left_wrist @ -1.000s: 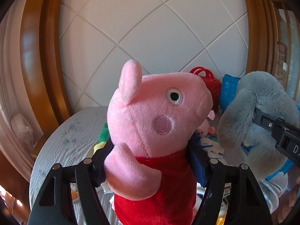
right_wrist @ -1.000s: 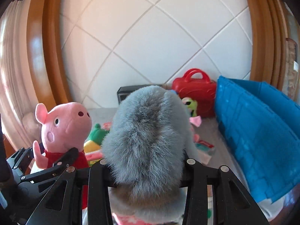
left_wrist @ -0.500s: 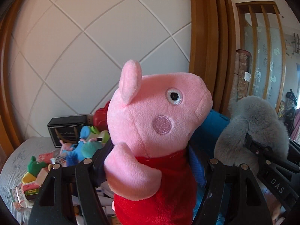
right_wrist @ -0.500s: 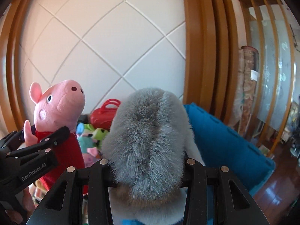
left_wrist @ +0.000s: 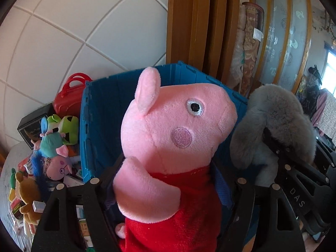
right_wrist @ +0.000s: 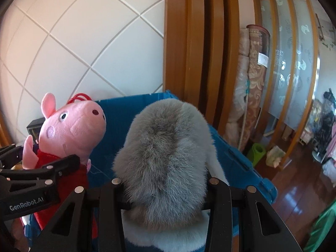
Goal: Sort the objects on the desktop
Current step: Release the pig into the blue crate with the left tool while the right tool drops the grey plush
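A pink pig plush (left_wrist: 178, 130) in a red dress stands upright between the fingers of my left gripper (left_wrist: 166, 175). The jaws are opening, but the pads still touch the pig's sides. It hangs over the open blue bin (left_wrist: 100, 115). To its right, my right gripper (right_wrist: 166, 189) is shut on a grey furry plush (right_wrist: 161, 157) with a white underside, also above the blue bin (right_wrist: 231, 157). The right wrist view shows the pig (right_wrist: 71, 126) and the left gripper (right_wrist: 42, 172) at the lower left. The left wrist view shows the grey plush (left_wrist: 273, 126) at the right.
Left of the bin, a grey table top carries a red toy case (left_wrist: 67, 98), a black box (left_wrist: 29, 126), several small plush toys (left_wrist: 56, 138) and a brown bear (left_wrist: 27, 191). Rolled carpets (right_wrist: 252, 84) lean on the wooden frame behind. Wooden floor lies at the right.
Both grippers have swung right with their plush toys, from over the table to above the blue bin. The left fingers now stand slightly wider apart.
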Available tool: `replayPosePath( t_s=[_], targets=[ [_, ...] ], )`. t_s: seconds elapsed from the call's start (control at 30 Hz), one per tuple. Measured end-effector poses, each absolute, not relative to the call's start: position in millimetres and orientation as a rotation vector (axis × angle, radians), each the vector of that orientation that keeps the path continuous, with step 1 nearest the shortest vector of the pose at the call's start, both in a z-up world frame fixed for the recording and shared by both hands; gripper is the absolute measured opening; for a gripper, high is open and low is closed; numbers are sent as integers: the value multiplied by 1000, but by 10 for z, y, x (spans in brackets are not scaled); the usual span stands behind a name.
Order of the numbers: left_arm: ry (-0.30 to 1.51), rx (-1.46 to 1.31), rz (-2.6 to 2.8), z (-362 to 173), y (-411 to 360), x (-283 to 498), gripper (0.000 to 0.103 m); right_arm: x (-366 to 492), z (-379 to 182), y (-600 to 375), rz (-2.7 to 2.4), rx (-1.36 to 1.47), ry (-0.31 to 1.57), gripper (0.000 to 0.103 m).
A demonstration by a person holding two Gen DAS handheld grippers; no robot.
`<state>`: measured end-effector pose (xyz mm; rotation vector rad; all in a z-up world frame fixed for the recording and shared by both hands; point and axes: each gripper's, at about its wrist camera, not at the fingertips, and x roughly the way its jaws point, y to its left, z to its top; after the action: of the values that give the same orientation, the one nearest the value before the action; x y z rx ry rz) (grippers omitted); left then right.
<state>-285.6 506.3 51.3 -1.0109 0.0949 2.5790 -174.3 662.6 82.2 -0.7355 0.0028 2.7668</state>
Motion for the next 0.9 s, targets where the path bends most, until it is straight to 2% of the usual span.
replayPosePath(
  t_s=[0.07, 0.13, 0.17, 0.2, 0.27, 0.33, 0.4, 0.43, 0.9],
  targets=[
    [125, -1031, 2589, 474, 5140, -2815, 81, -1766, 772, 6641, 2763, -757, -12, 41],
    [165, -1028, 2616, 475, 5142, -2774, 89, -1792, 730, 6655, 2751, -762, -17, 43],
    [178, -1032, 2619, 471, 5131, -2750, 97, -1800, 710, 6665, 2744, -764, -19, 46],
    [180, -1032, 2619, 479, 5117, -2750, 101, -1805, 697, 6660, 2737, -762, -19, 51],
    [181, -1034, 2627, 473, 5064, -2741, 101, -1806, 706, 6641, 2734, -750, -23, 56],
    [167, -1049, 2622, 453, 5010, -2740, 101, -1792, 720, 6636, 2733, -746, -25, 71],
    [146, -1054, 2612, 439, 4945, -2709, 101, -1763, 741, 6618, 2735, -736, -31, 100],
    [143, -1051, 2612, 431, 4908, -2694, 101, -1746, 754, 6608, 2738, -729, -39, 103],
    [106, -945, 2638, 422, 4213, -2105, 101, -1325, 790, 6131, 2788, -705, -56, 103]
  ],
)
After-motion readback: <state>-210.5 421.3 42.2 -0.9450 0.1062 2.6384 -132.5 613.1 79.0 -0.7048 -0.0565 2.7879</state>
